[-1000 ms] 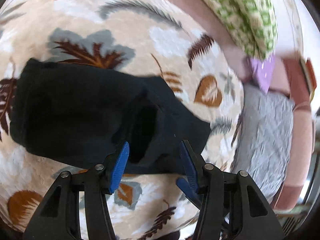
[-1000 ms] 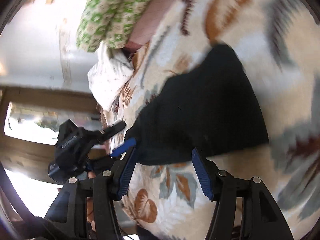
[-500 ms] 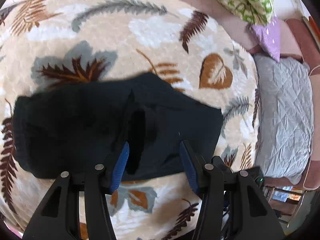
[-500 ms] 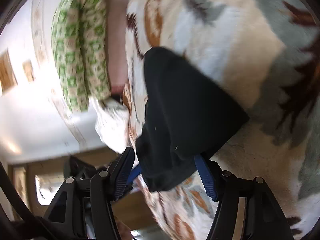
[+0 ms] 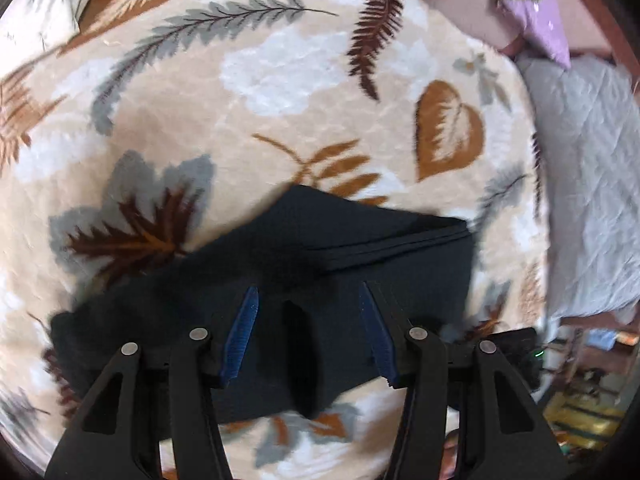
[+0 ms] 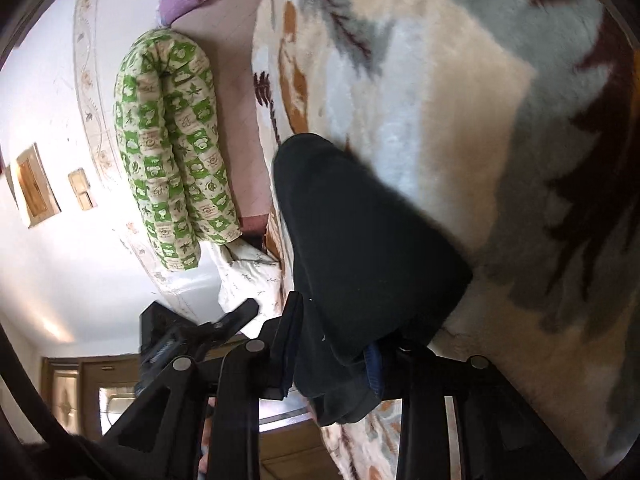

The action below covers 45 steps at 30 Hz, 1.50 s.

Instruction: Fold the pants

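The black pants lie folded on a leaf-patterned blanket. My left gripper is open just above the near part of the pants, its blue fingers apart over the cloth. In the right wrist view the pants are bunched between my right gripper's blue fingers, which are closed on the thick folded end and hold it raised off the blanket.
A green patterned pillow and a purple pillow lie by the pink headboard. A grey quilt covers the bed's right part. The left gripper's body shows beside the right one. Furniture stands past the bed's edge.
My right gripper has closed on the folded end of the pants and lifted it. My left gripper stayed open and moved forward over the pants.
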Each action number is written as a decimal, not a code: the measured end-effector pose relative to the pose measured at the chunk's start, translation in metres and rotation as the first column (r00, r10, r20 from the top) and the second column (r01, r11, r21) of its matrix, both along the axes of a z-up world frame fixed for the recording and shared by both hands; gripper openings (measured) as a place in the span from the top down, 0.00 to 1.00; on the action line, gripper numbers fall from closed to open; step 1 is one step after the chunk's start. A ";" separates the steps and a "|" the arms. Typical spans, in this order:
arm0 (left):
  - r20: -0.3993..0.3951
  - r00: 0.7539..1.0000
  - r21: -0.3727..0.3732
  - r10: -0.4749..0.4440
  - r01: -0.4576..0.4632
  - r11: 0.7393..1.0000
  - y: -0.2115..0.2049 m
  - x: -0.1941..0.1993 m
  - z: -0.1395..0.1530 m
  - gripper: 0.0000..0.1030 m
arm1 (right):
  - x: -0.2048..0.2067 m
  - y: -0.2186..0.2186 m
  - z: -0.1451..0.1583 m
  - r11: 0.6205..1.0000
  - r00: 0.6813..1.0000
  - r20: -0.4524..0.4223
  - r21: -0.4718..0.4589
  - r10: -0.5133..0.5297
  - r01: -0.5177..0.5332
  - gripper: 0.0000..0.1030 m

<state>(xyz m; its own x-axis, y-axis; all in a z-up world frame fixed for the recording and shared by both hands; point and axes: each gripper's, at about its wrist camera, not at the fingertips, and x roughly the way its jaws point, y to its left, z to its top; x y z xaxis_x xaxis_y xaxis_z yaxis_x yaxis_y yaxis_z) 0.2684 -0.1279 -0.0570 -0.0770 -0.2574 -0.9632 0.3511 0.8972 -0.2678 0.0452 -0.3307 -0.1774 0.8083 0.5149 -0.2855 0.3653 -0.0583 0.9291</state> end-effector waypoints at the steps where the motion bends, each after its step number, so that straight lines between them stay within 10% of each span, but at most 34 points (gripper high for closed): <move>1: 0.007 1.000 0.010 -0.018 0.018 1.000 0.002 0.000 -0.002 0.50 | 0.000 -0.001 -0.002 1.000 1.000 0.004 0.007 0.005 -0.005 0.71; 8: -0.148 0.989 -0.177 -0.018 -0.008 0.984 0.013 -0.001 -0.024 0.48 | 0.004 -0.002 -0.006 0.999 1.000 0.021 0.037 0.015 -0.016 0.71; 13: -0.097 0.995 -0.201 0.002 -0.021 0.979 0.012 -0.006 -0.033 0.48 | 0.004 -0.003 -0.007 0.999 1.000 0.031 0.041 0.001 -0.002 0.71; 16: -0.066 0.998 -0.188 0.021 -0.033 0.982 0.015 -0.011 -0.032 0.79 | 0.005 -0.003 -0.004 1.000 0.999 0.047 0.007 -0.003 0.002 0.74; 21: -0.178 0.982 -0.282 0.065 -0.114 0.953 0.014 -0.024 -0.031 0.84 | -0.002 -0.019 0.010 0.997 0.993 0.103 -0.052 -0.054 0.060 0.90; 31: 0.039 0.998 -0.050 0.046 -0.044 0.998 -0.014 -0.038 -0.024 0.82 | 0.001 -0.035 0.013 0.956 1.000 -0.012 -0.293 0.025 -0.028 0.93; 45: -0.008 0.988 -0.078 0.157 -0.157 0.985 0.050 -0.039 0.007 0.78 | -0.046 -0.036 0.037 0.985 0.999 -0.023 -0.166 0.039 -0.042 0.48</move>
